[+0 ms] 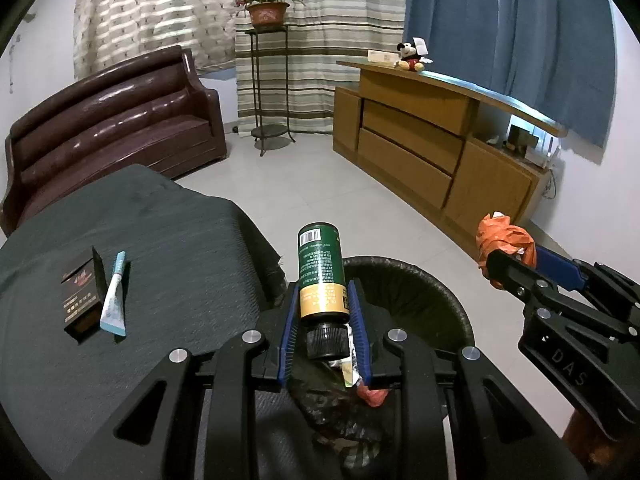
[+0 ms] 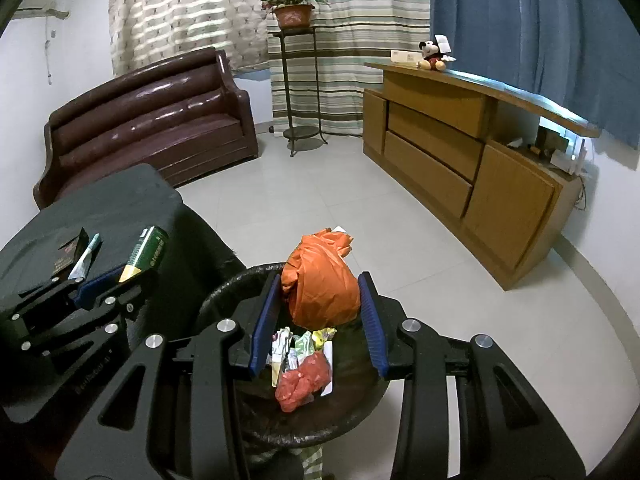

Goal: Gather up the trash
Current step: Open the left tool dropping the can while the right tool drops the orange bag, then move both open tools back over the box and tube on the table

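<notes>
Between the pads of the left hand-held gripper (image 1: 324,312) a green bottle (image 1: 321,272) is pinched cap-down above the black trash bin (image 1: 452,300), while the right hand-held gripper (image 2: 320,312) clamps a crumpled orange bag (image 2: 320,280) over the same bin. Both seem at the drop step; next, each needs spreading. Left of them, a dark box (image 1: 80,296) and tube (image 1: 114,300) lie on the table (image 1: 180,240).
</notes>
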`<control>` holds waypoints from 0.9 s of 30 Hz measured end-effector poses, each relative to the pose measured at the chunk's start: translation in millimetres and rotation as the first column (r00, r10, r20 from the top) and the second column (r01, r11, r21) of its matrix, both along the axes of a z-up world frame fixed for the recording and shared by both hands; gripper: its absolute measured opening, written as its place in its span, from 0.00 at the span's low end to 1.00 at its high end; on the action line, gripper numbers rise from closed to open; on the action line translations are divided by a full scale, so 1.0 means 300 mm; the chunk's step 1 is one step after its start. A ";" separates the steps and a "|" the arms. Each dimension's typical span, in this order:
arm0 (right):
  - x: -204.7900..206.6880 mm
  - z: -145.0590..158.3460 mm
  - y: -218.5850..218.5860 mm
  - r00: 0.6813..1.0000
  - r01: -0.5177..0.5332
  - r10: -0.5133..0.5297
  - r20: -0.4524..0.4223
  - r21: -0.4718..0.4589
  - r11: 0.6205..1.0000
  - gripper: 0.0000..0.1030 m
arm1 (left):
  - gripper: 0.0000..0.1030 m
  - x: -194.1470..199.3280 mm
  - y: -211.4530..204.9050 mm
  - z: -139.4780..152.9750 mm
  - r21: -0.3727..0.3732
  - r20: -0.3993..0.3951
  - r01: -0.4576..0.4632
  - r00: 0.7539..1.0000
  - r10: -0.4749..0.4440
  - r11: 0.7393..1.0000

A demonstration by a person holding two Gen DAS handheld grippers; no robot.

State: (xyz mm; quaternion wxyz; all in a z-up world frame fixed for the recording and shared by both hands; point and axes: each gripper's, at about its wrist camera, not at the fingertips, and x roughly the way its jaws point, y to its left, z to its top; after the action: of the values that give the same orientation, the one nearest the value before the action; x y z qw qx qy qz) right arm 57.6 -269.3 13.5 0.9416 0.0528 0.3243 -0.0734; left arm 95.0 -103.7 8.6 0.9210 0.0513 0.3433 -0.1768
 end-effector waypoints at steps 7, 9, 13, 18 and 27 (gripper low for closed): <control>0.015 -0.022 -0.015 1.000 0.006 -0.006 -0.001 0.024 1.000 0.54 | 0.39 0.014 -0.008 -0.010 0.007 -0.002 -0.010 1.000 0.010 1.000; 0.016 -0.024 -0.017 1.000 0.004 -0.004 -0.004 0.022 1.000 0.54 | 0.42 0.017 -0.006 -0.014 0.009 0.000 -0.015 1.000 0.015 1.000; 0.013 -0.025 -0.023 1.000 0.007 -0.007 -0.004 0.025 1.000 0.54 | 0.48 0.026 -0.007 -0.018 0.012 -0.006 -0.023 1.000 0.023 1.000; 0.012 -0.027 -0.030 1.000 0.011 -0.011 -0.003 0.022 1.000 0.54 | 0.52 0.030 -0.005 -0.013 0.011 -0.006 -0.031 0.999 0.031 0.999; 0.011 -0.028 -0.038 1.000 0.011 -0.011 -0.007 0.020 1.000 0.54 | 0.54 0.034 0.021 0.001 0.002 -0.005 -0.045 0.999 0.045 0.999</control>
State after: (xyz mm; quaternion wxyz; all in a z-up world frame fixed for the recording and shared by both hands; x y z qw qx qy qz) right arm 60.8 -280.8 5.0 0.9395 0.0636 0.3281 -0.0755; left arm 105.2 -97.3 8.9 0.9238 0.0441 0.3470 -0.1559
